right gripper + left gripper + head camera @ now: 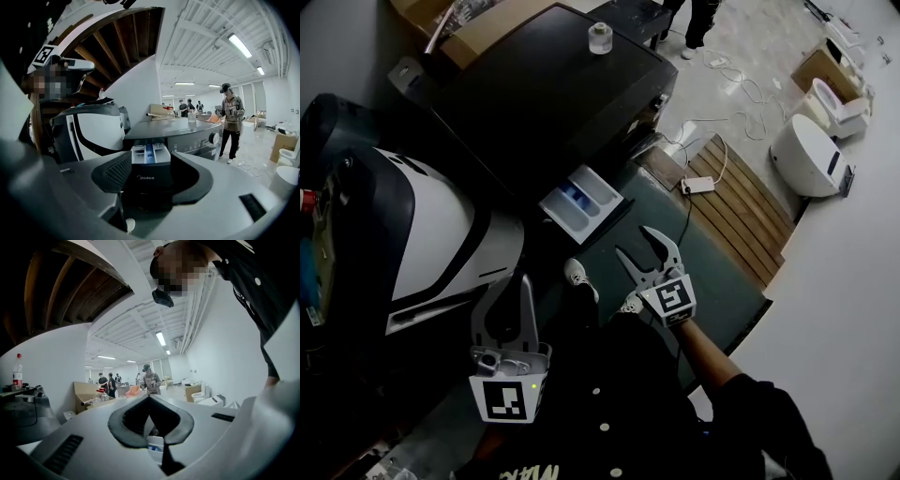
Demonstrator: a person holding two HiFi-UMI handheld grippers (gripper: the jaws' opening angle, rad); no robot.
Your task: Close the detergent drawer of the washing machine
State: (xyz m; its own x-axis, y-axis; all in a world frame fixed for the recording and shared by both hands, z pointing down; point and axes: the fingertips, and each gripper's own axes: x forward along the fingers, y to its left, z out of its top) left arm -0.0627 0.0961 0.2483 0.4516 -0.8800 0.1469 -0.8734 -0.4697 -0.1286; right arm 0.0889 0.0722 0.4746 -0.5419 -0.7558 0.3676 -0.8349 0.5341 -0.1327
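Drawer: drawer (581, 202) pulled out of the machine (553, 94) front, jutting toward 5 o'clock in the head view, white tray with a blue middle section open to the ceiling.
Right gripper: right gripper (631, 240) just short of the drawer, at its 5 o'clock, jaws spread wide and empty; dark drawer front framed between them in the right gripper view, not touched.
Left gripper: left gripper (517, 286) at 8 o'clock of the drawer, well apart from it, jaws closed together on nothing.
Risk: likely a skewed push if only one spread jaw meets the front off-centre, jamming the drawer on its runners; possibly a jaw tip dropping into the open tray instead of pressing the front; with too hard a shove, a rattled jar (600, 37) on the machine top.
Count: one drawer, one machine, two grippers, one jar, two toilets (811, 155) at 3 o'clock.
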